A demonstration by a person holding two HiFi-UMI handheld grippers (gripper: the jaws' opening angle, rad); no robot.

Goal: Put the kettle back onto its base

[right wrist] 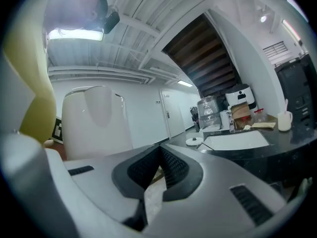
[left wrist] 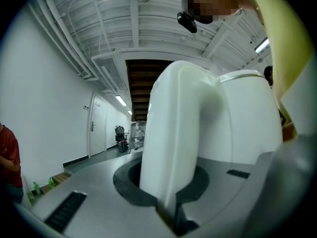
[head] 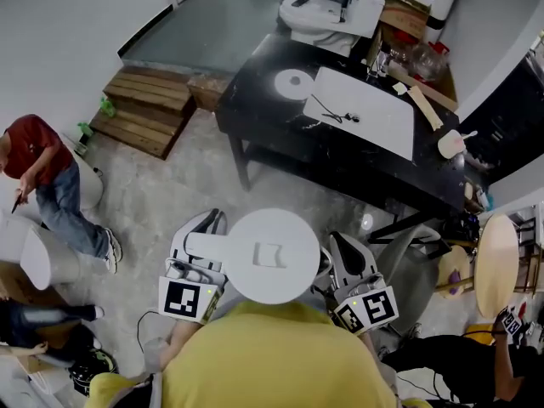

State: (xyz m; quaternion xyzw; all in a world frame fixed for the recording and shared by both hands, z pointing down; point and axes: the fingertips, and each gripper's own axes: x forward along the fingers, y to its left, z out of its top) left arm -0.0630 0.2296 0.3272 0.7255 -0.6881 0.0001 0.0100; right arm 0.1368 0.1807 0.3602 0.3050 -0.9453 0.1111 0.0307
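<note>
The white kettle (head: 272,257) hangs close in front of me, its round lid facing up in the head view. My left gripper (head: 202,238) is shut on the kettle's handle (left wrist: 173,143), which fills the gap between the dark pads (left wrist: 126,175); the kettle body (left wrist: 245,118) rises to the right. Beside the kettle's right flank, my right gripper (head: 344,253) is shut (right wrist: 159,151) with nothing in it, and the kettle (right wrist: 94,120) shows at its left. The round white base (head: 295,82) lies on the black table (head: 255,117) ahead; in the right gripper view the base (right wrist: 194,141) is small and far off.
A white board (head: 374,113) with a cable lies beside the base. White appliances (head: 327,11) and boxes crowd the table's far end. Wooden pallets (head: 144,109) sit at the left, near a person in red (head: 38,168). A round wooden stool (head: 497,266) stands at the right.
</note>
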